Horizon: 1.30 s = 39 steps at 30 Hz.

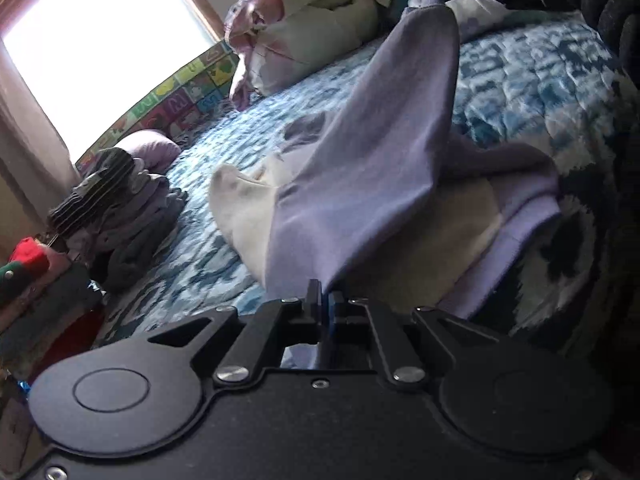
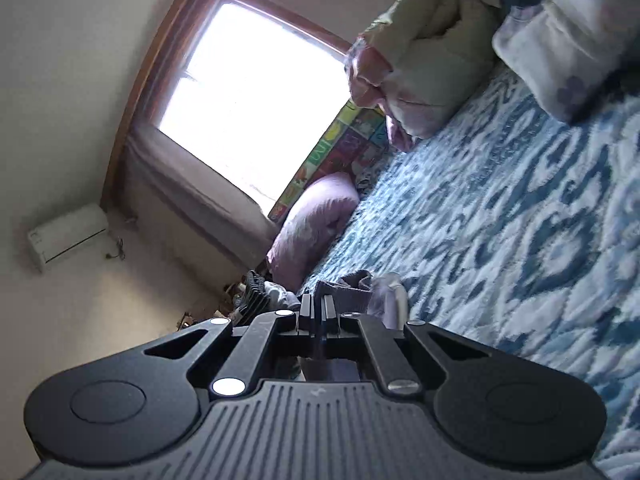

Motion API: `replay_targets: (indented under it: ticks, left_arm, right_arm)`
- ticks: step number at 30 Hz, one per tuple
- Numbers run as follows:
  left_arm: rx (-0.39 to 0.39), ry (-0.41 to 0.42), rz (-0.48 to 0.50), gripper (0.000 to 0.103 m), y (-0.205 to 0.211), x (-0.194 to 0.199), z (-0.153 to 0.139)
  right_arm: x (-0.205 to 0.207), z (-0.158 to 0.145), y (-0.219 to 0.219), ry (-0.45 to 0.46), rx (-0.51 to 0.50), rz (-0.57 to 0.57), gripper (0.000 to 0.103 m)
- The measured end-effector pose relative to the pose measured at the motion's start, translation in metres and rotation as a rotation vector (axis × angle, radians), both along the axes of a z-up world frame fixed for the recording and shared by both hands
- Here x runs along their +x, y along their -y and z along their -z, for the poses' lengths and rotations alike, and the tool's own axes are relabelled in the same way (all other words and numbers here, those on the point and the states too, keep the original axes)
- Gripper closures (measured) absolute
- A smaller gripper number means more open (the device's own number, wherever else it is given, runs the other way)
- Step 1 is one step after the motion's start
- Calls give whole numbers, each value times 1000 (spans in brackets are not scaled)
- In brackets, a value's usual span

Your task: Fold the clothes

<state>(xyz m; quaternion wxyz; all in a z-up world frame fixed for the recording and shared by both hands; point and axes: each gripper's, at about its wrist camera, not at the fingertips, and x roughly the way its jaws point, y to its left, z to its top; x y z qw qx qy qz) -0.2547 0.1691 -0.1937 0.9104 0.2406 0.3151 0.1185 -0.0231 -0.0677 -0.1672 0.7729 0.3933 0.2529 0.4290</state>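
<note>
A lavender garment (image 1: 384, 152) with a cream lining (image 1: 248, 208) is lifted off the blue-and-white patterned bed cover (image 1: 540, 76). My left gripper (image 1: 327, 298) is shut on its near edge, and the cloth stretches up from there to a raised far corner. The rest of it lies bunched on the bed to the right. In the right wrist view my right gripper (image 2: 318, 306) is shut on a ribbed lavender edge of the garment (image 2: 354, 286), held above the bed cover (image 2: 520, 220).
A stack of folded clothes (image 1: 120, 208) sits at the bed's left side, by a purple pillow (image 1: 152, 148). Bundled bedding (image 1: 312, 28) lies at the head under the bright window (image 2: 248, 92). Dark items (image 1: 600, 8) crowd the far right. An air conditioner (image 2: 68, 236) hangs on the wall.
</note>
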Motion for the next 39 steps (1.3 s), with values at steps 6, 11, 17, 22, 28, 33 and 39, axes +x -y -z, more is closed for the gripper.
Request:
replay_targets:
  ticks: [6,11,17,22,28,33,39]
  left_arm:
    - [49,-35,31,102,6,-5,4]
    - [77,-57,26,102,2,-12,4]
    - [79,-81,29,102,-1,-11,4]
    - [-48,-93,75,87,-8,-15,-11]
    - [-317,140,-83,85,-68,-43,-74]
    - [-372,196,-225,87,-94,-48,-79]
    - [-360,102,-136,87,-67,-29,-54]
  right_arm:
    - [-1,8,7,-40,-9,24,98]
    - [-7,11,14,-89,-10,15,98]
    - [-4,26,-3,-153,-152,-32,98]
    - [-3,31,-7,-178,-191,-19,98]
    - [-1,37,-7,-202,-199,5,98]
    - [-1,38,-8,-200,-195,17,98]
    - [0,35,-8,-185,-184,23,98]
